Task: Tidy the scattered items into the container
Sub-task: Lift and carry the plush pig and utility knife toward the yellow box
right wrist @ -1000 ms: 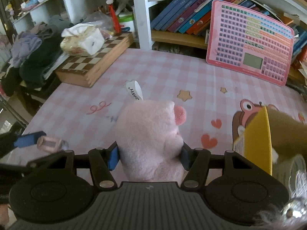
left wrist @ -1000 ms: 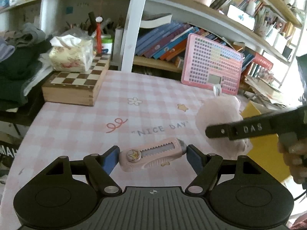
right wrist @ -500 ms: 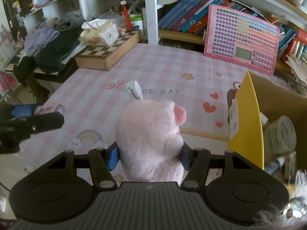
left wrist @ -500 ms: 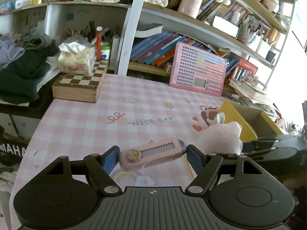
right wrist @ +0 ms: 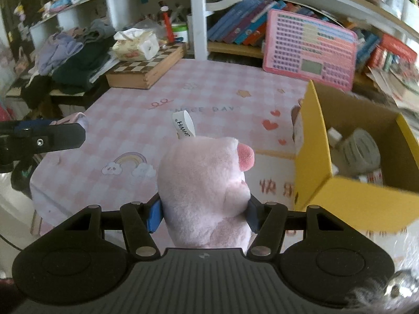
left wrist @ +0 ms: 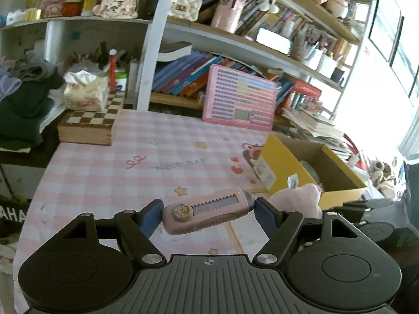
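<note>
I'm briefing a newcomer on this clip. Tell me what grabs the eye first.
First comes the pink plush pig, squeezed in the right claw above the pink checked tablecloth. Next is the pink box cutter, pinched end to end in the left claw. To the right stands the open yellow box, already holding a few items.

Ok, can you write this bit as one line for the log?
left hand-held gripper: shut on pink plastic utility knife | right hand-held gripper: shut on pink plush pig | yellow cardboard box: open, neither item inside

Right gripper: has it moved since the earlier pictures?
Yes. The right gripper, shut on the pink plush, has risen and backed away from the chessboard box.
</note>
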### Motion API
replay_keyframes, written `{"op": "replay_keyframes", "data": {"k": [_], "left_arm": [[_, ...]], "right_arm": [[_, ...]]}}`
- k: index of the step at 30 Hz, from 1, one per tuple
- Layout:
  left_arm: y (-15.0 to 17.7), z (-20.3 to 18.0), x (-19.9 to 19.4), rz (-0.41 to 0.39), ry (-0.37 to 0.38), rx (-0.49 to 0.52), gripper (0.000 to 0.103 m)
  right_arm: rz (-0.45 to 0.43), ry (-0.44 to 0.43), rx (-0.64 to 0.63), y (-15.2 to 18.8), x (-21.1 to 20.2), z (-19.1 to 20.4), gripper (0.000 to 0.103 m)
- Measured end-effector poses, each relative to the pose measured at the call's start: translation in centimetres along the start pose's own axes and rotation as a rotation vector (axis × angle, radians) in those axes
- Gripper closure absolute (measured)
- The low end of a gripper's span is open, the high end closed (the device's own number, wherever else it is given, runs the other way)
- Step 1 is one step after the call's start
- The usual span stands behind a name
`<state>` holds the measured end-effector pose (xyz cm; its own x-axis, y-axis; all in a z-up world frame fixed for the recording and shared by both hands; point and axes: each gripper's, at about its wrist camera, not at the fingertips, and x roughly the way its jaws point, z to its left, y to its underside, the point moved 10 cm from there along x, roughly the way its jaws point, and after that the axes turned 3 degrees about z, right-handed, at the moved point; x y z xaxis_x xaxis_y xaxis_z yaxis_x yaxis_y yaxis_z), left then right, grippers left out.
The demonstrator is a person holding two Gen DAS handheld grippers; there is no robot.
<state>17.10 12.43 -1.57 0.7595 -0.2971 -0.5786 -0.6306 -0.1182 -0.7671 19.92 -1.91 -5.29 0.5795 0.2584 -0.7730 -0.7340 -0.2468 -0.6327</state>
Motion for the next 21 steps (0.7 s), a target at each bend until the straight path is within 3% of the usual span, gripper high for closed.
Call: {"op": "replay_keyframes", "data": {"k": [21], "left_arm": [[1.8,-6.4,1.1,0.046,0.159,0.096,0.026]], "right_arm": [[0.000,0.106,0.142,5.3,-3.8,-4.1,0.045]]}}
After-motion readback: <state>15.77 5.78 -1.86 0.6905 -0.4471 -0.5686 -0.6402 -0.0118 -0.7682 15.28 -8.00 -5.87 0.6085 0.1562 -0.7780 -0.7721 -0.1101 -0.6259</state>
